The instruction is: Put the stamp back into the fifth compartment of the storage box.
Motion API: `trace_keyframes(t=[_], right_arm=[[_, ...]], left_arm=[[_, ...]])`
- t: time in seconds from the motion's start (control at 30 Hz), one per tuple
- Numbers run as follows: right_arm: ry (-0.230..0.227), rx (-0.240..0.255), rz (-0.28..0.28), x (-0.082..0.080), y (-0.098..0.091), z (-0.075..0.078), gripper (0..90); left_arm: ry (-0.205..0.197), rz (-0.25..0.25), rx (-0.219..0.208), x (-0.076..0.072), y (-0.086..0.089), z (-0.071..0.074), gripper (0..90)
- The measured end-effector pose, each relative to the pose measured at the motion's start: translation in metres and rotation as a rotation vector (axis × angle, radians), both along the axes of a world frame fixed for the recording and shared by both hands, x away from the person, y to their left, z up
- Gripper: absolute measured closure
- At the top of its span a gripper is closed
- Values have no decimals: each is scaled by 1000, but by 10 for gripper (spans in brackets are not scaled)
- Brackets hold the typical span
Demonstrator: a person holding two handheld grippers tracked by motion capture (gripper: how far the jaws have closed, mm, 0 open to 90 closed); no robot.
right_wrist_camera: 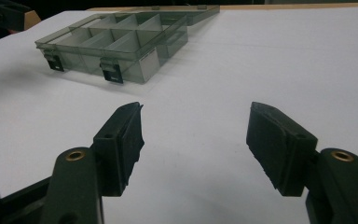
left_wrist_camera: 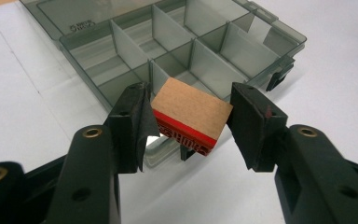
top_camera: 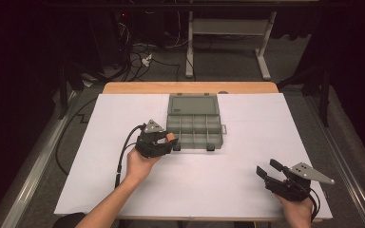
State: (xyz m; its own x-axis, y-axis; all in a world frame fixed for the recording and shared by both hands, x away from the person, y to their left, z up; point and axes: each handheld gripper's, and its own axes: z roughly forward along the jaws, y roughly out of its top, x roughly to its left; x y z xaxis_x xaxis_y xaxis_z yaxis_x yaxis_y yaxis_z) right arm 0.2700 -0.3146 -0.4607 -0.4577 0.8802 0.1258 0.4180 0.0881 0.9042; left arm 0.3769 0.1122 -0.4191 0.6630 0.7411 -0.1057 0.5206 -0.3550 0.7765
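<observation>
A small wooden stamp block [left_wrist_camera: 191, 109] with a red band and raised rubber lettering on its underside is held between the pads of my left gripper [left_wrist_camera: 189, 119], which is shut on it. In the high view the left gripper [top_camera: 170, 142] holds the block [top_camera: 172, 138] just above the near left corner of a smoky transparent organiser box [top_camera: 195, 126]. The box [left_wrist_camera: 121, 51] has several bare compartments, and its lid [top_camera: 193, 103] lies open flat behind it. My right gripper [top_camera: 266, 167] rests near the table's front right, open, with nothing between its jaws [right_wrist_camera: 196, 135]. The box [right_wrist_camera: 112, 42] lies far ahead of it to the left.
A white sheet [top_camera: 247, 142] covers the wooden table [top_camera: 138, 88]. Two black latches [right_wrist_camera: 112, 72] hang on the box's near wall. Beyond the far edge stand a desk frame [top_camera: 264, 52] and floor cables [top_camera: 142, 59].
</observation>
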Motion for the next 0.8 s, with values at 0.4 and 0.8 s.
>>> trace_keyframes(t=[0.4,0.8], right_arm=[[-3,2,1,0,-2,0,360],[-3,3,0,0,-2,0,360]], left_arm=[[9,12,11,14,-6,0,493],[18,30,19,25,-8,-6,492]])
